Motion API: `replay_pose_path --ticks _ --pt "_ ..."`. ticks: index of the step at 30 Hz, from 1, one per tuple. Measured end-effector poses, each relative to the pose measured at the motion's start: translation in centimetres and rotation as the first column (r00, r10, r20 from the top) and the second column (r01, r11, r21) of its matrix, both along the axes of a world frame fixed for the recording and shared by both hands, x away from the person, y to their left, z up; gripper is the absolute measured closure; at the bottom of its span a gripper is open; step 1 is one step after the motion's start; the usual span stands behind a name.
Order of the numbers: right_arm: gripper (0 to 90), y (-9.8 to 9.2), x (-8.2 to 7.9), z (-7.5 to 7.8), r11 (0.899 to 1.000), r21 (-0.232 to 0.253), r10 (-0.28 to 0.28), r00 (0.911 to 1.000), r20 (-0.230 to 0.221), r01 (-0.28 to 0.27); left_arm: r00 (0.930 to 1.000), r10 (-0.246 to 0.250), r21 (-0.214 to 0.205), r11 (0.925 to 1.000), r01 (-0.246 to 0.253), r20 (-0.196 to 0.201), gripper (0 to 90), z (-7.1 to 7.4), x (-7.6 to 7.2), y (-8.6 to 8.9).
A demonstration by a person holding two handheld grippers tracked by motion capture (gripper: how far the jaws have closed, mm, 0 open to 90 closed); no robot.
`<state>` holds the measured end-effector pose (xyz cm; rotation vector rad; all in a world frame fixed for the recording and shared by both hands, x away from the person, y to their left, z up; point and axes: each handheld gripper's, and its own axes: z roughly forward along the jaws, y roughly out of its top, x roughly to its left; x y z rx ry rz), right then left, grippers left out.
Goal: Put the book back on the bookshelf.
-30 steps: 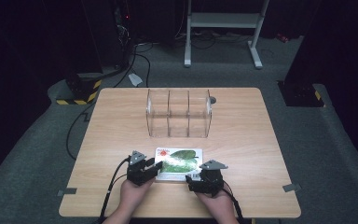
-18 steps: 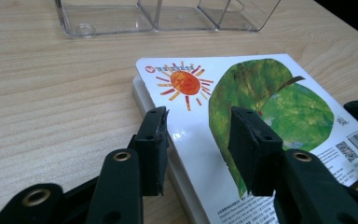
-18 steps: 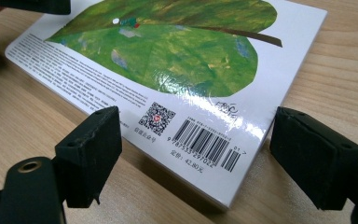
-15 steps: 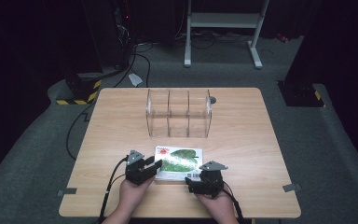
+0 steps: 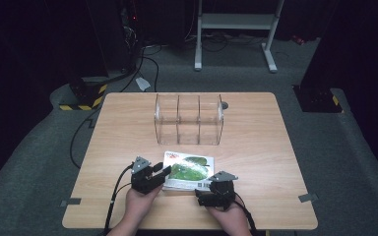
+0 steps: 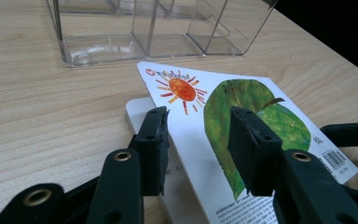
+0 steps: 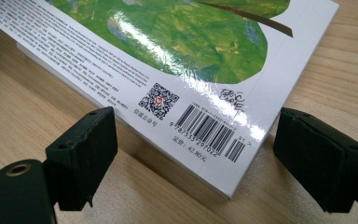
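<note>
Since the work in hand is a picture book near a clear organizer, the entries below cover its handling.

Book location: the book (image 5: 187, 171) lies on the table (image 5: 285, 147) at lower centre of the high view, between the two grippers and just in front of the clear three-bay organizer (image 5: 189, 119).
Book attitude: its barcode corner appears raised off the wood in the right gripper view; a second pale slab shows beneath its edge in the left gripper view, identity unclear.
Left gripper: the left gripper (image 6: 198, 140) has its jaws part-spread, straddling the near edge of the cover; pad contact cannot be confirmed.
Right gripper: the right gripper (image 7: 198, 158) stands wide apart, having just opened further; the barcode corner sits between the jaws, untouched.
Stiffness: judged rigid, a thick board-type volume; flex unlikely.
Weight: judged light to moderate.
Surface: glossy laminate with glare; expect slip under smooth pads.
Grip point: take the bound edge or a corner, across the thickness, not the flat face.
Risk: loose pages may fan open if only the cover is pinched.
</note>
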<state>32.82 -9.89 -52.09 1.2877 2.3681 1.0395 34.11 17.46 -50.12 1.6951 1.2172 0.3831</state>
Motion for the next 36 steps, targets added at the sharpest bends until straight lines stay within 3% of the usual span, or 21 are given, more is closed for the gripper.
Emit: replay_pose_path --ticks 6,16,26,27,31,36 --pt "13.4 0.2 -0.2 0.0 1.000 -0.027 0.007 0.9999 0.010 -0.007 0.9999 -0.003 -0.008 1.0000 0.003 0.017 58.2 0.4 -0.1 -0.1" --pt "18.9 0.0 -0.3 0.0 1.000 -0.013 -0.020 0.9995 0.024 0.021 0.9997 -0.015 -0.007 0.9999 0.015 0.019 58.0 0.7 -0.2 0.0" --pt "19.4 0.0 -0.3 0.0 1.000 -0.010 -0.020 0.9995 0.023 0.021 0.9985 -0.044 -0.024 0.9988 0.044 -0.031 49.0 0.3 0.6 0.4" --pt "19.5 0.0 -0.3 0.0 1.000 -0.006 -0.024 0.9996 0.017 0.024 0.9972 -0.051 -0.034 0.9982 0.049 -0.055 44.8 0.2 0.9 0.4" --pt "19.5 0.0 -0.3 0.0 1.000 -0.010 -0.021 0.9995 0.024 0.021 0.9935 -0.066 -0.038 0.9973 0.063 -0.093 41.7 -0.3 1.5 0.3" --pt "19.6 0.1 -0.4 0.0 0.999 -0.026 -0.022 0.9994 0.028 0.023 0.9876 -0.095 -0.036 0.9952 0.091 -0.125 41.2 -0.8 2.1 -0.1"
